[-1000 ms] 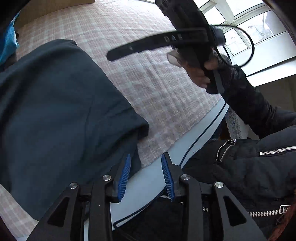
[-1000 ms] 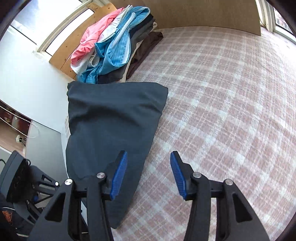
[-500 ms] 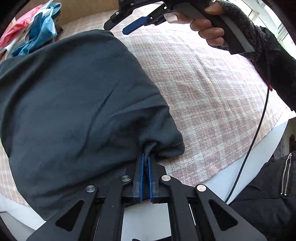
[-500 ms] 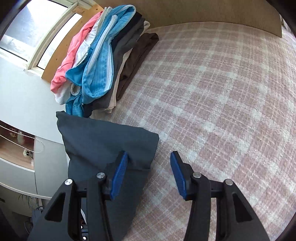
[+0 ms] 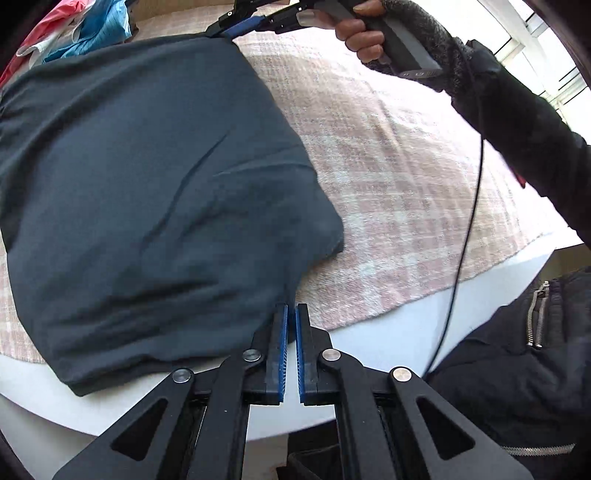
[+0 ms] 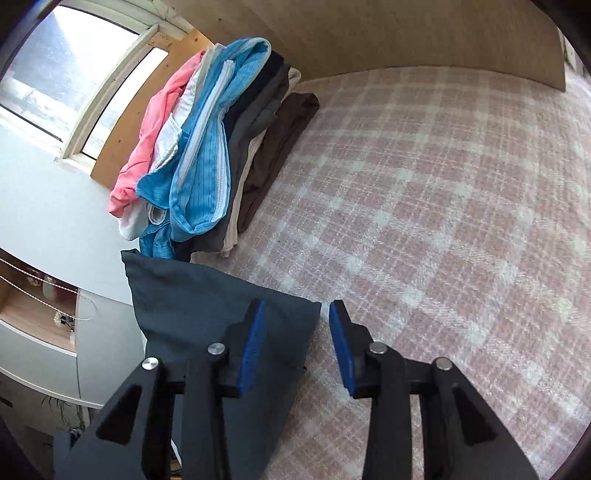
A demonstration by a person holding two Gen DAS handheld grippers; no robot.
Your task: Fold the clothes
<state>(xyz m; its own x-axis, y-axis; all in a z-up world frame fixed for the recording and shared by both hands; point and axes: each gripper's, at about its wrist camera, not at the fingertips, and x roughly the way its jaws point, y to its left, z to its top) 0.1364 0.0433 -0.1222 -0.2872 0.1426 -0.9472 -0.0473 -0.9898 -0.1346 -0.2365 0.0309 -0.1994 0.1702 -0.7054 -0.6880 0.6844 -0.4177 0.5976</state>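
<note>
A dark grey-blue garment [image 5: 147, 192] lies spread on the pink plaid bed cover [image 5: 406, 177]. My left gripper [image 5: 291, 308] is shut on the garment's near right corner, at the bed's front edge, and the cloth runs into the blue pads. The right gripper [image 5: 238, 27], held by a hand [image 5: 358, 33], hovers at the garment's far right corner. In the right wrist view the right gripper [image 6: 295, 306] stands open, and that corner of the garment [image 6: 207, 310] lies between and just beneath its fingers, with the left pad [image 6: 253, 343] over the cloth.
A pile of clothes [image 6: 207, 147] in pink, white, blue, grey and brown sits at the bed's far left against a wooden board [image 6: 406, 33]. The white mattress edge [image 5: 388, 332] runs along the front. A black jacket [image 5: 517, 350] and a cable [image 5: 469, 206] are at the right.
My left gripper closed on the garment's near corner and still holds it. The right gripper travelled toward the far corner of the garment and stayed open.
</note>
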